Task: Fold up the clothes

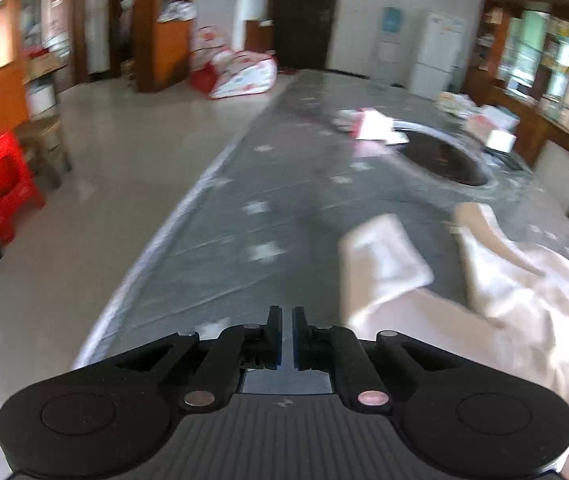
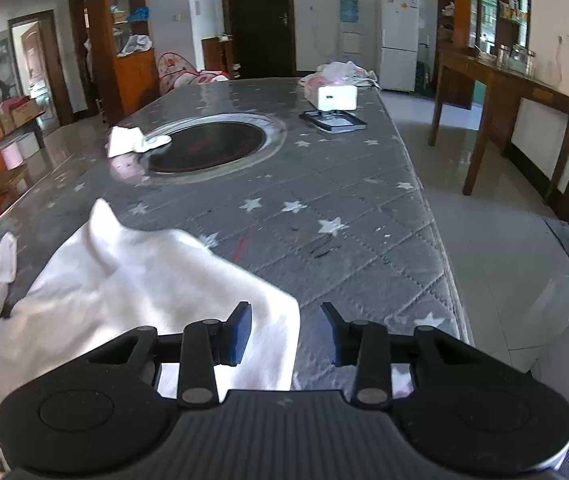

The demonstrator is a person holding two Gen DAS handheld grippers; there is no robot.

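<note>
Plainly, the white cloth garment [image 2: 124,280] lies rumpled on the near end of the long grey quilted surface with white stars [image 2: 344,200], its folds raised in peaks and one edge hanging toward the camera. In the right wrist view the right tool [image 2: 286,334] hovers over that near end with its two black fingers and blue pads spread wide apart; the left pad [image 2: 240,336] is seen against the garment's edge, but whether it touches the cloth cannot be told, and nothing sits between the pads.

In the left wrist view, which is blurred, the left tool [image 1: 287,338] has its fingers drawn almost together with only a thin slit between them, and no cloth is pinched there. The same white garment [image 1: 504,280] is off to its right on the surface [image 1: 244,240], apart from the fingertips.

Farther along the surface a round dark inset ringed in metal [image 2: 208,148] is sunk into the middle. A small white crumpled cloth [image 2: 132,140] lies on the inset's left rim. Beyond it stand a white rectangular box [image 2: 336,97] and a flat dark-framed tray [image 2: 332,120], with a pile of pale bags [image 2: 340,70] at the far end. A white refrigerator [image 2: 398,40] stands against the back wall, and a red plastic stool [image 1: 0,184] sits on the floor to the left.
</note>
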